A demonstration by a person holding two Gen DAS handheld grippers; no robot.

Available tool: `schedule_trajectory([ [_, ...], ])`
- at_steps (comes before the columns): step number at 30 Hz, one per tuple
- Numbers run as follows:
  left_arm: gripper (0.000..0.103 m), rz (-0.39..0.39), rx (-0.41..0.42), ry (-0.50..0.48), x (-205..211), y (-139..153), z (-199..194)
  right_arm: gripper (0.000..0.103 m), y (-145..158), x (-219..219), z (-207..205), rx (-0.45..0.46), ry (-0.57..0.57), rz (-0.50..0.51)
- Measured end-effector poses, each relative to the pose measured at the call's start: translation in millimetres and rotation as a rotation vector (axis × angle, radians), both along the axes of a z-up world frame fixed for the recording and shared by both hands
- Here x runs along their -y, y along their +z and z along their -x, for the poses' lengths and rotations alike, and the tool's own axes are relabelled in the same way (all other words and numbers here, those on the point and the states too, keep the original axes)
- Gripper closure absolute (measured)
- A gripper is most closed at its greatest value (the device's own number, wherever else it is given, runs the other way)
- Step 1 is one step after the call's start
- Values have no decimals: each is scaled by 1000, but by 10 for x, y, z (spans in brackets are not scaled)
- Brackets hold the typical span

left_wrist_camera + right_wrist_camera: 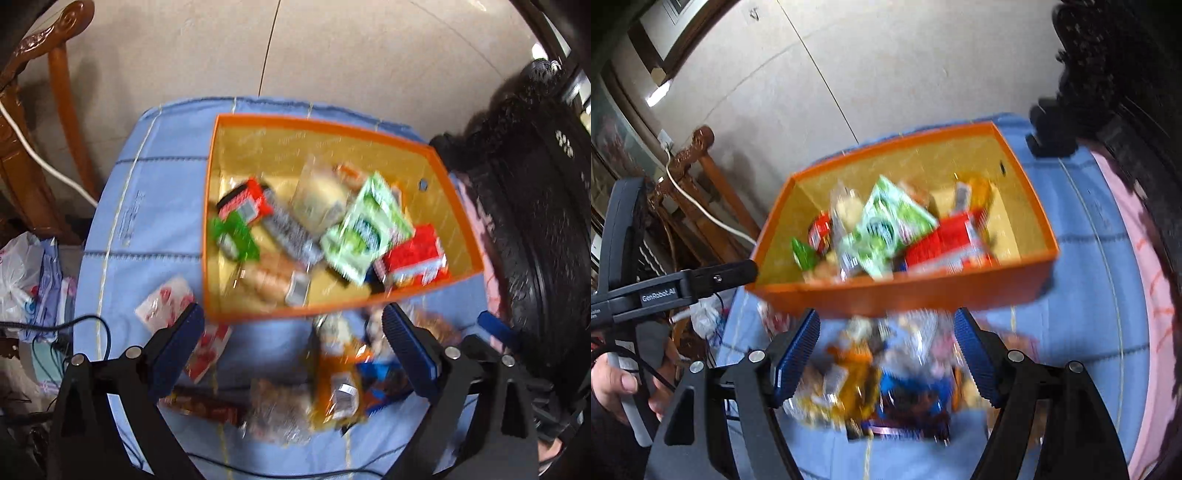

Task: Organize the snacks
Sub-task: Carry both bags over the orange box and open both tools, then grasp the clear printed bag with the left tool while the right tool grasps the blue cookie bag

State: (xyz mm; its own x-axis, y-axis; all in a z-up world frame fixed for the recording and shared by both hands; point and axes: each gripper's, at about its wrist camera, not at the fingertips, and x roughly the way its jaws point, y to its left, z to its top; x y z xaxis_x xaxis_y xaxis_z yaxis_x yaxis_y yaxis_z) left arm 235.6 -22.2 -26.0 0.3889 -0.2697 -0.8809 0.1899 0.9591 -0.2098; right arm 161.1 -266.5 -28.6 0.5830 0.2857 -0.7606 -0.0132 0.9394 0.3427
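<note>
left claw [293, 325] wide, empty | right claw [886, 332] parted, empty | only right view: person's hand [613, 384]

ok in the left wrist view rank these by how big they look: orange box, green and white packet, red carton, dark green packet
1. orange box
2. green and white packet
3. red carton, slightly smaller
4. dark green packet
Motion blur makes the middle two unsure.

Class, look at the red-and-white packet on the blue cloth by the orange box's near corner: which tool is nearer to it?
Left. The left tool has one finger right beside the packet; the right tool is over the snack pile, further off.
</note>
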Motion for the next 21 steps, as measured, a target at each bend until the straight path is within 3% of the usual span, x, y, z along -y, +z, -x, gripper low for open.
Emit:
schedule_trajectory([
  [4, 8, -58, -29, -53, 9, -262, 314, 27, -166, 66, 282, -45, -27, -29],
  [8, 8, -119, -114, -79, -1, -656, 623, 27, -340, 72, 588, -92, -37, -41],
  [14, 8, -125, -221, -51, -68, -1056, 829, 27, -551, -8, 907, -141, -34, -32],
  [21, 8, -167, -210, -81, 97, -1235, 751, 27, -531, -149, 1041, -139, 5, -19],
])
